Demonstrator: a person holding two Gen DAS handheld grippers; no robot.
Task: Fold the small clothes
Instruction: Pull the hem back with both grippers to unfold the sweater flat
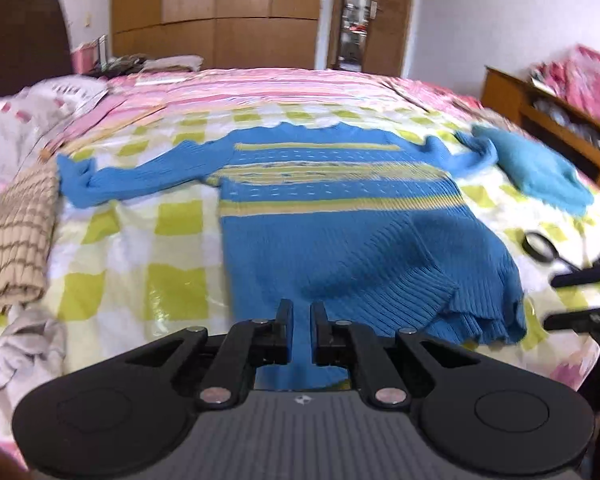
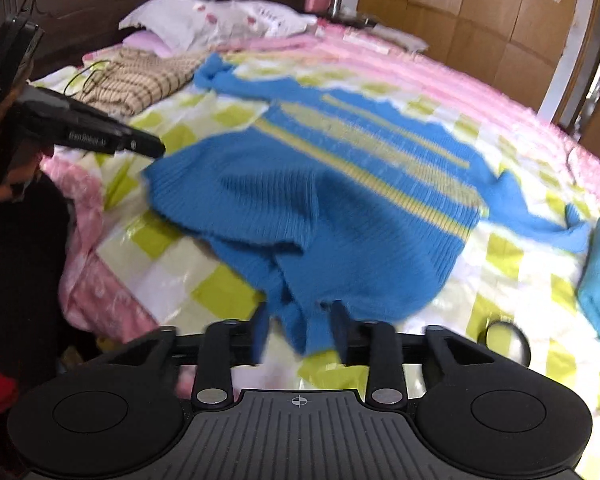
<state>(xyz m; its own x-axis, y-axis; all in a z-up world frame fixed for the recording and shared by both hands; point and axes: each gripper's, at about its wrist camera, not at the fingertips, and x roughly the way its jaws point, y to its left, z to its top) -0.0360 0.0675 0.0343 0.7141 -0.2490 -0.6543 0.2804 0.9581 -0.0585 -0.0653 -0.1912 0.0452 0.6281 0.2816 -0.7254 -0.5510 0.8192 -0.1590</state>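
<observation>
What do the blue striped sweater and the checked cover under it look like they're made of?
Blue striped sweater: soft knitted yarn, matte, going by its ribbed texture and limp folds; fibre type unclear. Checked cover: apparently thin smooth sheeting or plastic-like film, since it shows glossy highlights and fine crinkles; can't tell which.

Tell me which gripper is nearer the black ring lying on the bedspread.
Right. The right gripper, gripping the blue sweater hem, sits just left of the black ring; the left gripper holds the hem farther left.
</observation>
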